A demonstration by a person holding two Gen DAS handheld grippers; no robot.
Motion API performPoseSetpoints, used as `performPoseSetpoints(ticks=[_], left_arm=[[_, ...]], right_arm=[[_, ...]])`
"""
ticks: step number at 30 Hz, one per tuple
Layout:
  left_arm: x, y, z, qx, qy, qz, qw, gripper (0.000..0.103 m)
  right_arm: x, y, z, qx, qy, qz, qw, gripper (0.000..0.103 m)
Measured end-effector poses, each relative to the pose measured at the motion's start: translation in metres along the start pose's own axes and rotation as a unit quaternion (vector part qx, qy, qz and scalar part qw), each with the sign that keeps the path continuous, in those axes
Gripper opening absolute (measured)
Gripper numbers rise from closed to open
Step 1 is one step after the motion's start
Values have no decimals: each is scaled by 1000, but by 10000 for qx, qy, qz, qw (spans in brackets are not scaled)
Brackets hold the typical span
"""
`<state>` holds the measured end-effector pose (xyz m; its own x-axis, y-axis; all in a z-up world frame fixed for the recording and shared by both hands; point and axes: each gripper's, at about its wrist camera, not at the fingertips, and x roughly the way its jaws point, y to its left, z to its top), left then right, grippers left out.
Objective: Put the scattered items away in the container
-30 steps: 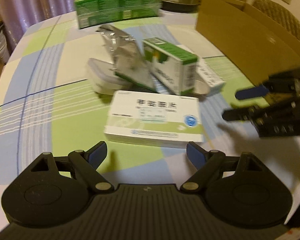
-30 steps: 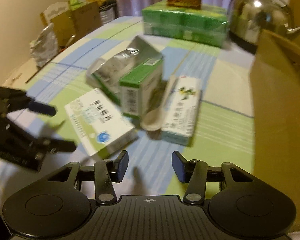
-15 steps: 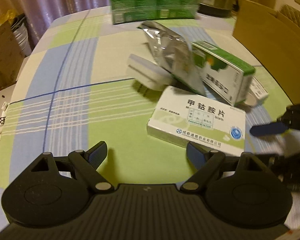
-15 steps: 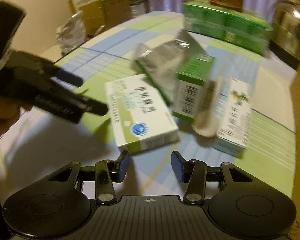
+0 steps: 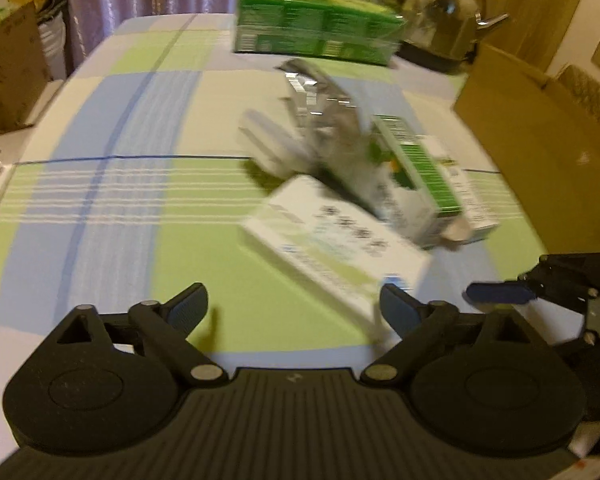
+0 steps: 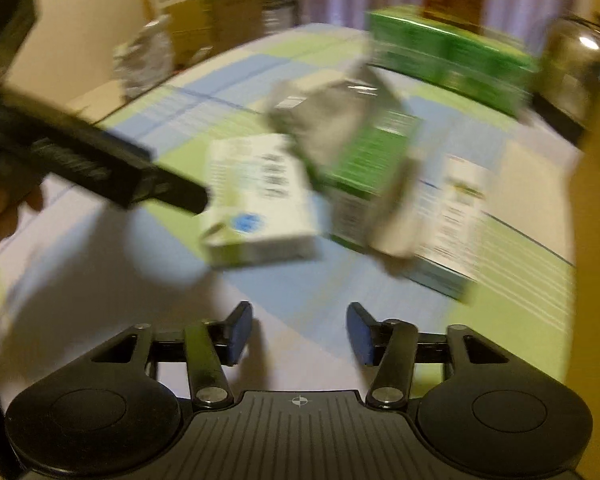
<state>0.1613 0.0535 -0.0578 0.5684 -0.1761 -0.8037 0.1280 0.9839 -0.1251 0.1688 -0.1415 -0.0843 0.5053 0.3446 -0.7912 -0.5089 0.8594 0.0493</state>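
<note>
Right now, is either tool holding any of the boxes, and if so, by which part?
Nothing is held. The left tool and the right tool are both open and empty, short of the white box, which lies on the table.

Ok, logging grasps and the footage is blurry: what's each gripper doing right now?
Left gripper: open, holding nothing.
Right gripper: open, holding nothing.

Motion blur smears the white box's (image 6: 260, 204) print; the cardboard container (image 5: 540, 128) is cropped.
</note>
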Motion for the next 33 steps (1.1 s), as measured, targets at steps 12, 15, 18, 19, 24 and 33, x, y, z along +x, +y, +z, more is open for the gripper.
performPoseSetpoints(ticks=[12,15,18,19,24,33], left_arm=[[40,-45,5,-1187,-94,727,9902,95],[46,-51,5,-1315,-118,881,9873,96],[52,-59,5,-1181,-152,1102,9868,96],[54,-61,4,-1110,-155,1173,9868,96],[46,-53,-2,-806,-111,1131,9903,87],[19,-10,-17,-340,47,1001,9944,78]], right_arm=[[-6,-38,3,-1,-198,-460,9987,66],[-2,-42,3,-5,-224,-451,9987,66],[0,-47,2,40,-245,-428,9988,67],[0,-48,2,68,-254,-423,9988,67],[2,-55,4,359,-301,-341,9983,68],[10,-61,15,909,-367,-418,9943,69]])
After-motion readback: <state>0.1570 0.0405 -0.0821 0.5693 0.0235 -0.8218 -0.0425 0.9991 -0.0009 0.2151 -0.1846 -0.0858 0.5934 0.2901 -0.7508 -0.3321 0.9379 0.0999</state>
